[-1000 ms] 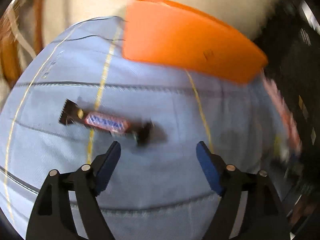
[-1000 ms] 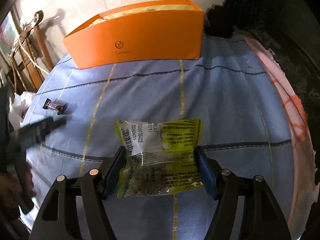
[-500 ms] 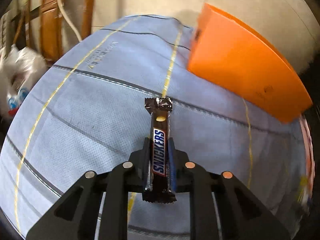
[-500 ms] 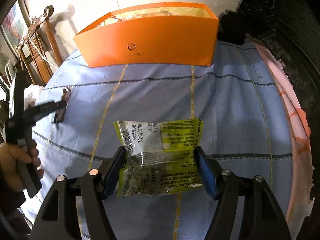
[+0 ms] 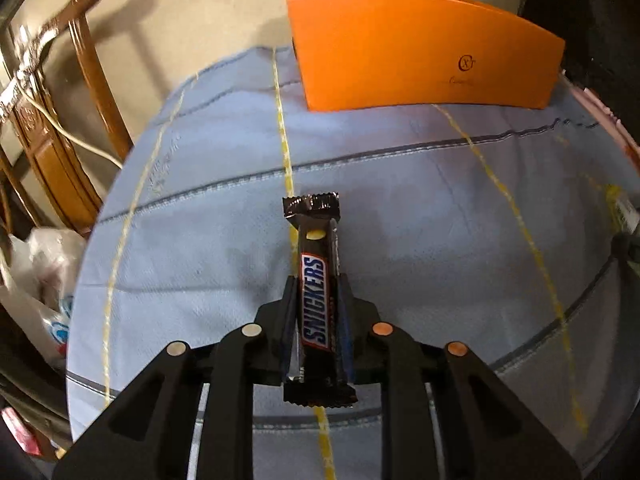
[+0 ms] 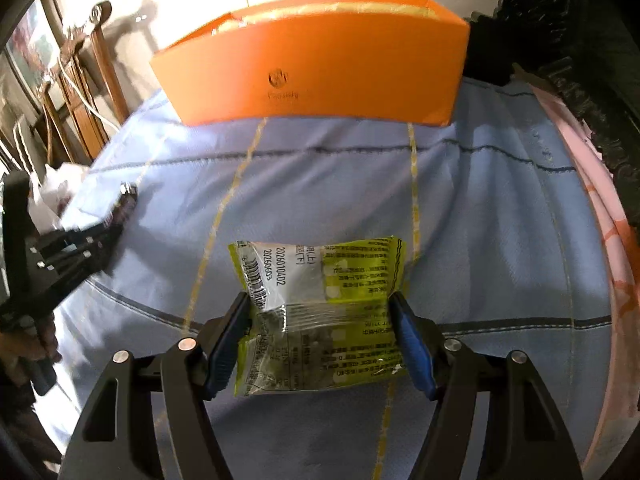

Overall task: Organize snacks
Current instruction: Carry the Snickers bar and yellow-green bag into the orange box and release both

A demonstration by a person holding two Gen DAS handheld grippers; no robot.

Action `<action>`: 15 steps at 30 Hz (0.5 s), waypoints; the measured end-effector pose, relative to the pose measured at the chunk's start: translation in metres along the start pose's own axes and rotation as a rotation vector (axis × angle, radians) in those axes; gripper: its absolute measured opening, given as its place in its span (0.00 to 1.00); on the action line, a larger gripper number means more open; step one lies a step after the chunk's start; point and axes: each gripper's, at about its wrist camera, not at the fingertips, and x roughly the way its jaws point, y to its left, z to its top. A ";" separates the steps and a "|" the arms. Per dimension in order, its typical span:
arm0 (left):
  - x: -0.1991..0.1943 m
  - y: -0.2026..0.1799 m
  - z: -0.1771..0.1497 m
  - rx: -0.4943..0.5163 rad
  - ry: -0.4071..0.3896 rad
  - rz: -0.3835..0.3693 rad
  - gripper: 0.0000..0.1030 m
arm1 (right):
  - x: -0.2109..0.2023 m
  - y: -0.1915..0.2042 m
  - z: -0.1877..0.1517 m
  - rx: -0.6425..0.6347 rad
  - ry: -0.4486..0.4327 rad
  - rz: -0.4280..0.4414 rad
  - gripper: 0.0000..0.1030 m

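Note:
A brown Snickers bar [image 5: 314,240] stands lengthwise between the pads of my left gripper [image 5: 317,282], which is shut on it above the blue tablecloth [image 5: 440,220]. An orange box [image 5: 420,52] stands at the far edge of the table, ahead and to the right. In the right wrist view a yellow-green snack packet [image 6: 352,264] is pinched by its sides in my right gripper [image 6: 319,300], facing the orange box [image 6: 312,68], whose open top shows wrappers inside. The left gripper [image 6: 120,216] with the bar appears at the left edge there, held by a hand.
A carved wooden chair [image 5: 52,136] with a white cord stands left of the table, with a white plastic bag [image 5: 44,264] below it. Dark carved furniture [image 6: 580,60] and a pink strip [image 6: 600,220] border the table's right side.
The Snickers bar lay on the cloth ahead of open left jaws; the left gripper then shut on it and swung right toward the box. The right gripper, still holding the packet, moved nearer the box.

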 end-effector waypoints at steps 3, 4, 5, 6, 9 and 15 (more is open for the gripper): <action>0.002 0.004 -0.001 -0.062 -0.008 -0.010 0.17 | 0.004 0.005 -0.005 -0.041 0.002 -0.025 0.68; 0.002 0.007 -0.002 -0.065 -0.006 -0.023 0.17 | 0.005 0.008 -0.007 -0.062 0.005 -0.035 0.69; 0.001 0.010 -0.002 -0.070 -0.001 -0.047 0.16 | 0.005 0.010 -0.008 -0.075 0.006 -0.043 0.69; 0.001 0.012 -0.002 -0.072 0.003 -0.068 0.16 | 0.004 0.011 -0.008 -0.081 0.005 -0.048 0.68; -0.004 0.018 -0.005 -0.077 0.012 -0.161 0.16 | 0.000 0.008 -0.010 -0.049 0.001 -0.040 0.68; -0.043 0.023 -0.003 -0.140 -0.050 -0.254 0.16 | -0.013 0.001 -0.011 -0.016 -0.022 -0.024 0.68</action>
